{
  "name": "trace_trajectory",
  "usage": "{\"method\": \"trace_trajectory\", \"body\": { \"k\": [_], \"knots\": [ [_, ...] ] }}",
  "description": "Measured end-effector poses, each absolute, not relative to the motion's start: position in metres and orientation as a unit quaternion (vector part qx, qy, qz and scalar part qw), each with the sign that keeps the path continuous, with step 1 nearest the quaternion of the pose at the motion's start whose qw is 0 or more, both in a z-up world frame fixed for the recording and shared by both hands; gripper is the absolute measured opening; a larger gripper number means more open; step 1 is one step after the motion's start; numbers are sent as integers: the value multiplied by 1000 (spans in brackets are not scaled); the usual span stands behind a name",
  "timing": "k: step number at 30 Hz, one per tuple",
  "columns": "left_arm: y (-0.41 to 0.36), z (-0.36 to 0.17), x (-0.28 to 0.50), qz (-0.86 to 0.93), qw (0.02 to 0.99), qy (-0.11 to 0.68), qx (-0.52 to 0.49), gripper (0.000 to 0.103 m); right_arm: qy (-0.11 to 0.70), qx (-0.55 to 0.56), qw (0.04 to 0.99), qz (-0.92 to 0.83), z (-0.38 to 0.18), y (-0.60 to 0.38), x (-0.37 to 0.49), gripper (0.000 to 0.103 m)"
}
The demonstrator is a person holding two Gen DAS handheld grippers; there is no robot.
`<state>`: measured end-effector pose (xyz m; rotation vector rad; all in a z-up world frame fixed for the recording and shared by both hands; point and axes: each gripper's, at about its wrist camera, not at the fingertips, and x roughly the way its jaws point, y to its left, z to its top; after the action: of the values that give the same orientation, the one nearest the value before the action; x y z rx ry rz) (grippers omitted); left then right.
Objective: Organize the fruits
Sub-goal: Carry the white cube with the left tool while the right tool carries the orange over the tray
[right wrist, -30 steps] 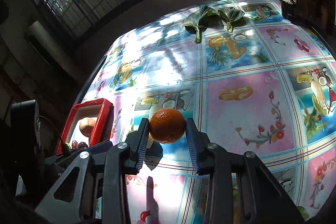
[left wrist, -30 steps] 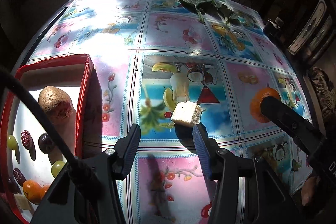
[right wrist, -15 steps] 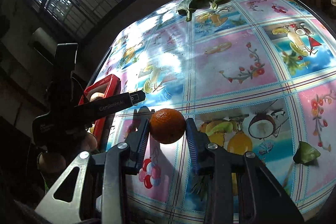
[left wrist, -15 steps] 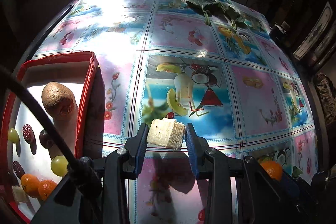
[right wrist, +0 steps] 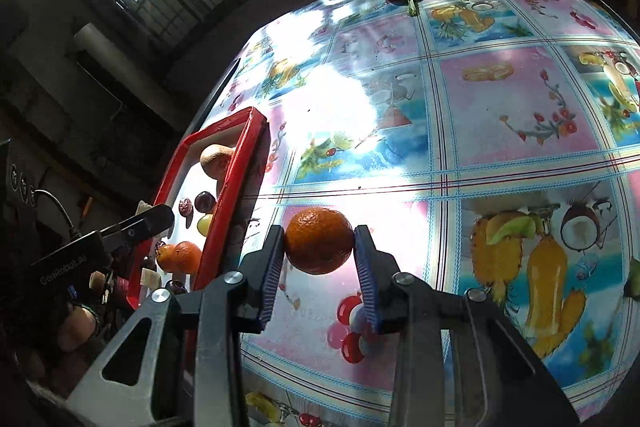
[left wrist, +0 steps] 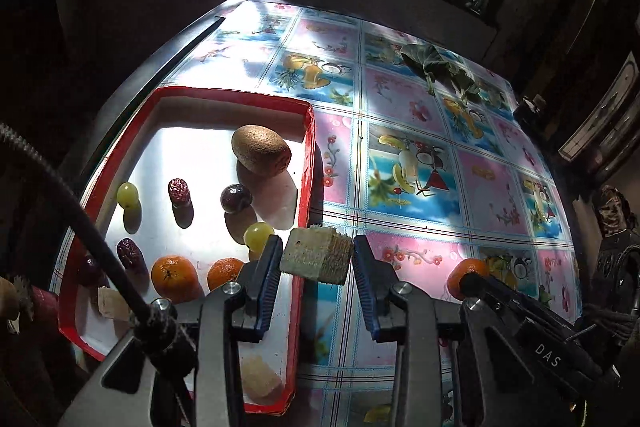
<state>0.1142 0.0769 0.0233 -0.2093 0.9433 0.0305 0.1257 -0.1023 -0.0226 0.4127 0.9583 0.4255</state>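
Observation:
My left gripper [left wrist: 316, 261] is shut on a pale cut fruit chunk [left wrist: 316, 257] and holds it in the air over the right rim of the red tray [left wrist: 306, 163]. The tray holds a kiwi [left wrist: 261, 150], two mandarins [left wrist: 174, 273], green grapes [left wrist: 127, 194], dark dates [left wrist: 179, 190] and pale chunks [left wrist: 260, 379]. My right gripper [right wrist: 319, 247] is shut on a mandarin [right wrist: 319, 241] and holds it above the tablecloth, just right of the tray [right wrist: 224, 203]. This mandarin also shows in the left wrist view [left wrist: 466, 273].
The table wears a glossy fruit-print cloth [left wrist: 420, 167]. Green leaves [left wrist: 436, 67] lie at the far side. Dark walls and window bars surround the table. The table's left edge runs close beside the tray.
My left gripper closed on the chunk, lifted it and carried it left to the tray's rim. My right gripper carried the mandarin down and left toward the tray.

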Motion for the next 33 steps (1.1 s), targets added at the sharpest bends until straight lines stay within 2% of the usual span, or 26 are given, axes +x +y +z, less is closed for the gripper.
{"method": "trace_trajectory", "body": {
  "k": [10, 33],
  "knots": [
    [101, 23, 81, 43, 891, 440, -105, 35, 443, 177, 855, 205, -1, -95, 81, 37],
    [178, 23, 55, 142, 890, 420, -104, 35, 433, 114, 848, 282, 28, 24, 86, 37]
  ]
}}
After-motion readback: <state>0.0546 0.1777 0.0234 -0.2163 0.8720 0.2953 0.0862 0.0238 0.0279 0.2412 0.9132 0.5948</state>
